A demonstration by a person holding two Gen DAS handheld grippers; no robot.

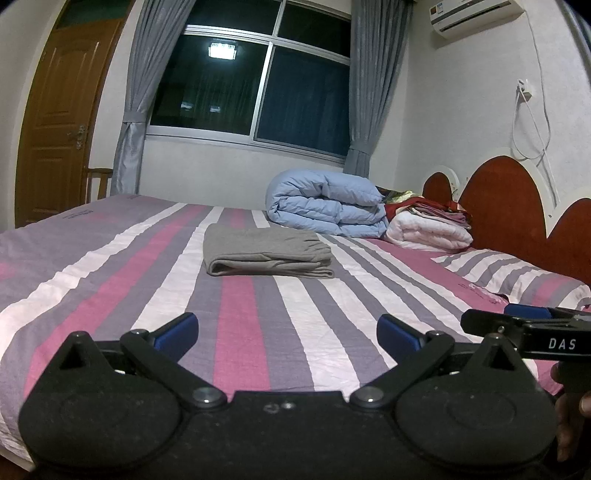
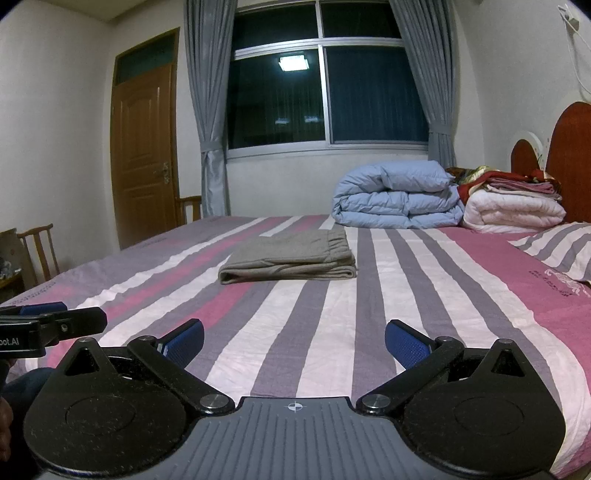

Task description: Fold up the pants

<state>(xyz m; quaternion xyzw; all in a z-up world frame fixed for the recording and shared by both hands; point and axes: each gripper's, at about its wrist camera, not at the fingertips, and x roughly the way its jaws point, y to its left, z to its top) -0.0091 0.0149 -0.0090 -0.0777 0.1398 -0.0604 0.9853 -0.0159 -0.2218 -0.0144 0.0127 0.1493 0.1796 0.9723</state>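
Black grippers [image 1: 287,330], seemingly blue pads [image 2: 184,345]

Much of the room sits cut off or out of sight.

The pants' [image 1: 267,254] inner layers are tucked away; only the outer fold shows. The right gripper [image 1: 532,325] runs off the left view's edge, its fingertips unclear, and a hand [image 1: 570,417] below it is clipped and dark. The left gripper [image 2: 44,321] is likewise cut in the right view. Print on the sheet [image 2: 557,282] is too small to read. The clothes pile [image 1: 432,212] half hides behind the duvet [image 1: 325,203]. The headboard [image 1: 517,206] and AC unit [image 1: 476,14] are cropped.
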